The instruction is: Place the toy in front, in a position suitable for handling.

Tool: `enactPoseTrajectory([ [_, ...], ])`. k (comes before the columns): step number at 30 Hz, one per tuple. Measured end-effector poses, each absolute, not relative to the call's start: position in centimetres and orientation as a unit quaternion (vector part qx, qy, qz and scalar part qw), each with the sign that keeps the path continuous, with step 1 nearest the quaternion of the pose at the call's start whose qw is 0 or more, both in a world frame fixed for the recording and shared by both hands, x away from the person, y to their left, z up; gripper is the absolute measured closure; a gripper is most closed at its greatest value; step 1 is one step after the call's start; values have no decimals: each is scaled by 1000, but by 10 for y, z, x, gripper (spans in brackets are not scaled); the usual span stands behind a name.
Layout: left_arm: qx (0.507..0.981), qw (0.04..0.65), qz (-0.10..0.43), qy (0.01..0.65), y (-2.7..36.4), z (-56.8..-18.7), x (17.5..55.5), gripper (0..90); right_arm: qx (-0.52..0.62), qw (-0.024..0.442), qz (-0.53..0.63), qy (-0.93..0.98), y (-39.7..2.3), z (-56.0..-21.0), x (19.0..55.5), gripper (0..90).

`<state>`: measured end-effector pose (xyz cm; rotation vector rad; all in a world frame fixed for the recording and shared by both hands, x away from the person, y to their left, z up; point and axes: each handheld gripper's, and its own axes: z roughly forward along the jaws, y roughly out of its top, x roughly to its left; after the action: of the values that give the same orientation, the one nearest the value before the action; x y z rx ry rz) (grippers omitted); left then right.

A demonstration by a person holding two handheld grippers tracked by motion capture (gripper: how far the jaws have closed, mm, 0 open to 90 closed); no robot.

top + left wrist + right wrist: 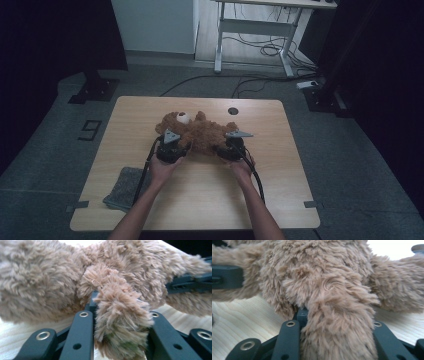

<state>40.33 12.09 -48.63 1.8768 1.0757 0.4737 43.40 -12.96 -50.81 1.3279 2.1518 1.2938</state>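
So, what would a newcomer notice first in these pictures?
A brown teddy bear lies in the middle of the wooden table. The left gripper and the right gripper are each clamped on one furry limb at the near side. A grey cloth lies at the table's near left edge.

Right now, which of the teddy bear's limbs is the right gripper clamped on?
The right gripper grips the limb at the bear's tail end, farthest from its pale-muzzled head. The left gripper grips a limb beside the head; the other limbs lie free.
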Motion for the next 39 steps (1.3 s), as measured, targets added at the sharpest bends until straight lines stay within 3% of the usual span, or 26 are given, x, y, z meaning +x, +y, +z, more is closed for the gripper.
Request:
enactPoseTrajectory([
  [16, 762, 488, 202, 375, 107, -452, 364, 710, 421, 172, 511, 729, -170, -485, 401, 639],
  [29, 777, 491, 181, 350, 94, -470, 323, 710, 405, 169, 512, 738, -191, -498, 368, 639],
  [39, 787, 477, 162, 356, 89, -490, 316, 707, 406, 157, 502, 748, -198, -515, 360, 617],
])
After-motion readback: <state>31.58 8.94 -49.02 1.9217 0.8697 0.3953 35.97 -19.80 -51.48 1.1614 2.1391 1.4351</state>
